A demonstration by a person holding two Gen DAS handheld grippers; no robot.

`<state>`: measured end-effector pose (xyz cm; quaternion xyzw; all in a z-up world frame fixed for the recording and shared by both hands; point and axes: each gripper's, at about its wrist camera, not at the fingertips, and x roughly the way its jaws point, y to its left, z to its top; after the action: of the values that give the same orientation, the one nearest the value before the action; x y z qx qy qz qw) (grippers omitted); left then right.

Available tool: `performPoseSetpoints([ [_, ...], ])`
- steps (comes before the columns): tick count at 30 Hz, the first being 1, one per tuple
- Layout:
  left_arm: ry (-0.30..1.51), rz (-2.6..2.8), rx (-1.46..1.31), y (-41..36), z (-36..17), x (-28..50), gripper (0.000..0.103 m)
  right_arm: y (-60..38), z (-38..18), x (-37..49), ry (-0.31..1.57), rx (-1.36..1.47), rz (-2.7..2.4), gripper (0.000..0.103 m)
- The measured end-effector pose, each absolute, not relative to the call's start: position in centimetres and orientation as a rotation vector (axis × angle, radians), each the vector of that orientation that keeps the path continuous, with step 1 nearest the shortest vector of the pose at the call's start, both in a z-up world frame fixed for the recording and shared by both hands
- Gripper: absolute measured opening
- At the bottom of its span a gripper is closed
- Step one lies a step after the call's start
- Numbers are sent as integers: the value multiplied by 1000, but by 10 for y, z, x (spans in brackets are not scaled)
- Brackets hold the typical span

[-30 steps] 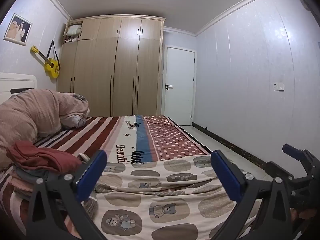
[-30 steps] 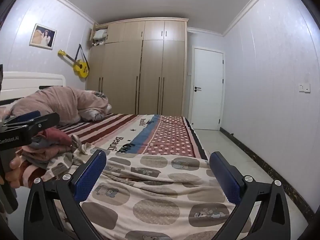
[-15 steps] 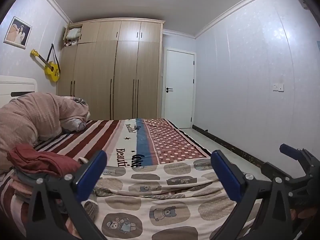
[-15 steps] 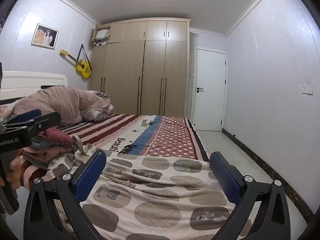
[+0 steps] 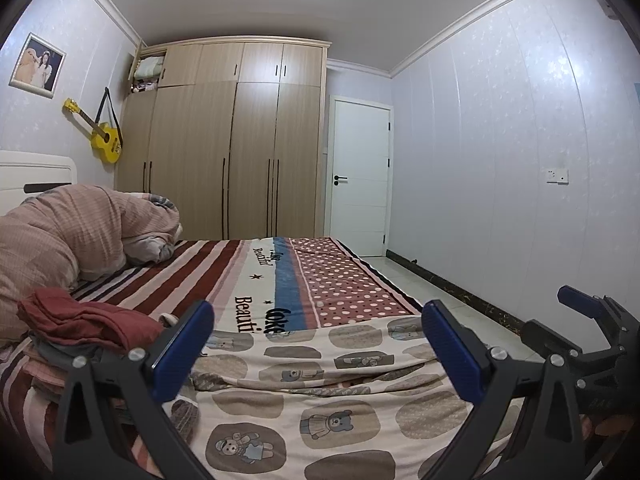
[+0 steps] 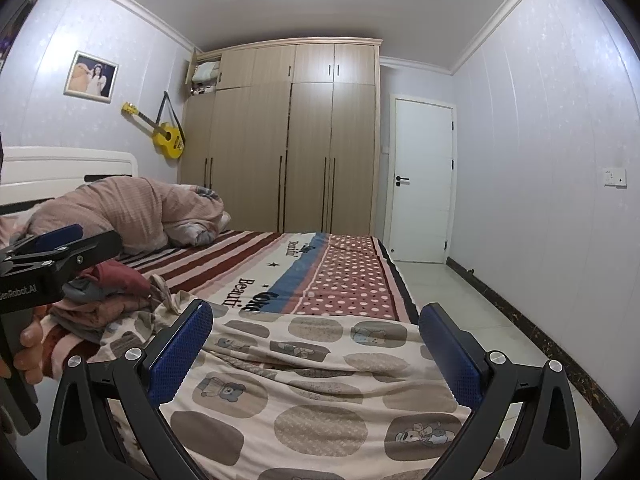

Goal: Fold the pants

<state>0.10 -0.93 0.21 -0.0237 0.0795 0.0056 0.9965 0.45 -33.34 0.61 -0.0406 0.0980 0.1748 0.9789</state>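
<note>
1. The left gripper [image 5: 316, 340] hovers above the near end of the bed [image 5: 256, 276], its blue-padded fingers [image 5: 182, 350] spread wide with nothing between them.
2. The right gripper [image 6: 316, 344] is held the same way: jaws far apart, empty, above the same end of the bed.
3. The pants [image 5: 320, 400], cream cloth printed with brown ovals and little bears, lie spread flat across the near end of the bed, under both grippers; neither gripper touches them. A long crease [image 6: 320, 372] runs across the cloth from side to side.
4. To the left of the pants sits a pile of folded clothes [image 5: 76, 320], a dark red garment on top, grey and pink layers under it. The pile touches the left edge of the pants in the right wrist view.
5. Beyond the pile a pink quilt [image 5: 68, 232] is bunched up near the white headboard [image 5: 36, 172].
6. The wardrobe [image 5: 232, 140] fills the far wall. All its doors are closed but one: the top left compartment [image 5: 146, 74] stands open and holds stacked folded textiles, pale on top, patterned below.
7. A yellow guitar [image 5: 102, 136] hangs on the left wall beside the wardrobe; a white door [image 5: 360, 176] stands shut to its right.
8. In the right wrist view the person's hand [image 6: 28, 356] grips the handle of the left gripper at the left edge.
</note>
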Motion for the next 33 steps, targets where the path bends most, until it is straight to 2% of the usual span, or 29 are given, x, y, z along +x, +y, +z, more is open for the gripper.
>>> performPoseSetpoints([
  [33, 159, 39, -49, -9, 1, -7, 102, -339, 9, -6, 203, -80, 349, 102],
])
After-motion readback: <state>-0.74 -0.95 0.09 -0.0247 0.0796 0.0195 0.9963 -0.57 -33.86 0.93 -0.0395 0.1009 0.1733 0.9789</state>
